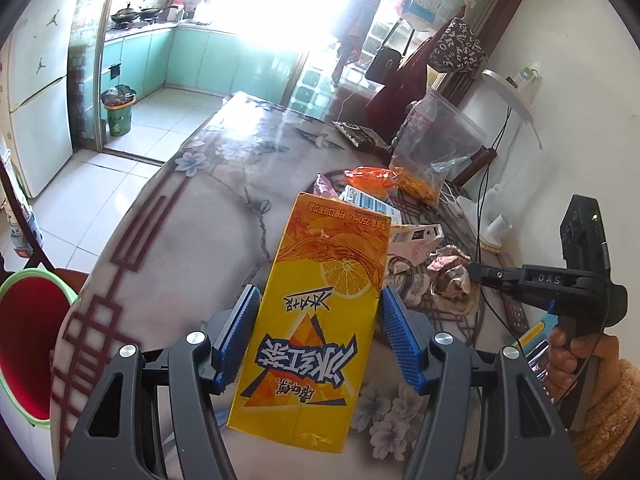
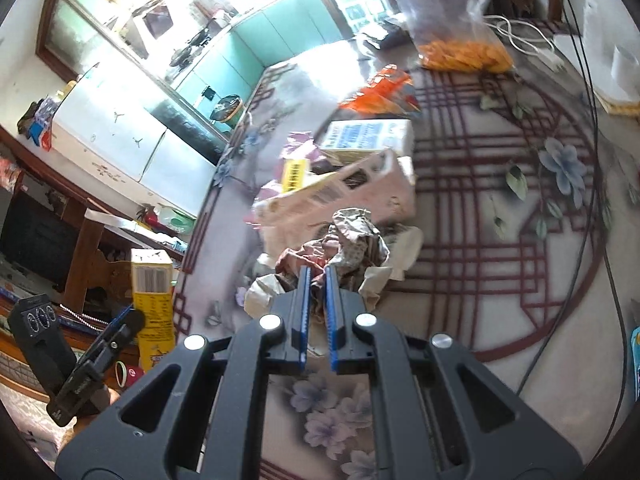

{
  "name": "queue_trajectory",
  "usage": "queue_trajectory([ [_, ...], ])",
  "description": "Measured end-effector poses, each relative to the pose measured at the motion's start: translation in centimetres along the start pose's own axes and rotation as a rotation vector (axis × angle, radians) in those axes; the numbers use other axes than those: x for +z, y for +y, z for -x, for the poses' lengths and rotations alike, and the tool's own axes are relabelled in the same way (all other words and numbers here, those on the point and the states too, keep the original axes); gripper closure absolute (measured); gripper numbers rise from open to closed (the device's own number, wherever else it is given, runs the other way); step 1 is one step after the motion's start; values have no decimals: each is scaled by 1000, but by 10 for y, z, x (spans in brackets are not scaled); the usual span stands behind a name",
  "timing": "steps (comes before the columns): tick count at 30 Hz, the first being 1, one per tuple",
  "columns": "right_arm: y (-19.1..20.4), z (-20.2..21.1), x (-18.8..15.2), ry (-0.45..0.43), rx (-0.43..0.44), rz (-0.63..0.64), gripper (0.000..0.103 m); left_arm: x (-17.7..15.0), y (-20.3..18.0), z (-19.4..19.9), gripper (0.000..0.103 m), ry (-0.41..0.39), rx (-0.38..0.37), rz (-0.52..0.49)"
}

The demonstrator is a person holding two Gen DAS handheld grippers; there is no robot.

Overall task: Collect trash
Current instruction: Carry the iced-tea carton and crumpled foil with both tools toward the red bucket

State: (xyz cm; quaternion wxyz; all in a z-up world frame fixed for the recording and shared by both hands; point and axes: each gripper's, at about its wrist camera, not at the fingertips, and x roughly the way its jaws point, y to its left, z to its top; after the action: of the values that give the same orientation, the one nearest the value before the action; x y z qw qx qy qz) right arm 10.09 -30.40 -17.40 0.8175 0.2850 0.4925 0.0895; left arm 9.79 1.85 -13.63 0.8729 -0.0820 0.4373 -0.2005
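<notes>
The 2 blue ribbed pads of the left gripper (image 1: 318,336) were pressed against the sides of a yellow iced-tea carton (image 1: 316,320), which stood tilted between them with its printed face up and its top end pointing away from the camera, held above the flowered tablecloth (image 1: 224,184). The right gripper (image 2: 316,300) had its 2 pads drawn almost together on a crumpled wad of patterned paper (image 2: 352,240), a fold of which was pinched between the tips. Just beyond that wad lay the rest of the trash in a loose heap: a pale pink box (image 2: 340,192) on its side, a white carton with blue print (image 2: 368,136) behind it, and an orange snack wrapper (image 2: 380,92) farther back. Near the far edge of the table stood a clear plastic bag of orange snacks (image 2: 464,56), with white cables beside it. In the left view, a person's hand (image 1: 568,356) in a fuzzy orange sleeve (image 1: 604,408) held the right gripper's handle at the right edge. Beside the table at the left sat a red bin with a green rim (image 1: 28,344), well apart from the carton. A green bin (image 1: 118,110) stood on the tiled floor in the kitchen doorway beyond.
</notes>
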Motion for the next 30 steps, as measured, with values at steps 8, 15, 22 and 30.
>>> queue_trajectory([
  [8, 39, -16, -12, 18, 3, 21, 95, -1, 37, 21, 43, -7, 1, 27],
  [15, 80, -30, -23, 17, 10, 36, 95, 7, 85, 49, 43, -42, 18, 60],
  [22, 116, -38, -36, -5, 8, 37, 95, 7, 124, 67, 44, -51, 22, 73],
  [30, 157, -52, -47, -10, 8, 48, 95, 13, 158, 77, 44, -44, 13, 59],
])
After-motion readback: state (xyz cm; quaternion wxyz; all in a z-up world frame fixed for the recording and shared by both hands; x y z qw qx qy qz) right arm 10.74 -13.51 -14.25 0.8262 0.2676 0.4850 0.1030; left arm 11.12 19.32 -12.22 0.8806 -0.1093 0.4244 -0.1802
